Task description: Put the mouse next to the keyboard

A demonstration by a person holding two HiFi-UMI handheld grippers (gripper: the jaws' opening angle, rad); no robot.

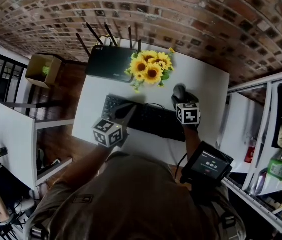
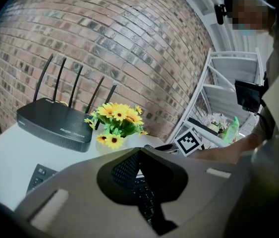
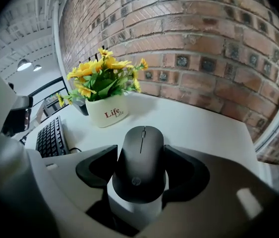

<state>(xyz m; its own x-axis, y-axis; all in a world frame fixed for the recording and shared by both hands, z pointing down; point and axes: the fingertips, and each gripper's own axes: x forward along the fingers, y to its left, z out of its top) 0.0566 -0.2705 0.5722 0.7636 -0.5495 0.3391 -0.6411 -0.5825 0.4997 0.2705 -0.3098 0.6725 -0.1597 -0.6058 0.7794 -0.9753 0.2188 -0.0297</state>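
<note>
Two grippers over white table (image 1: 208,81). Right gripper (image 3: 140,150) jaws clasp black HP mouse (image 3: 140,175) by its sides, just beyond right end of keyboard (image 1: 151,119), near sunflower pot (image 3: 110,114). Mouse possibly raised off table, hard to tell. Left gripper (image 2: 140,151) jaws pressed together, nothing between, over keyboard's left half. Black router (image 1: 108,61) at far left.

pot (image 3: 110,114): "Life"; mouse (image 3: 140,162): hp logo
</note>
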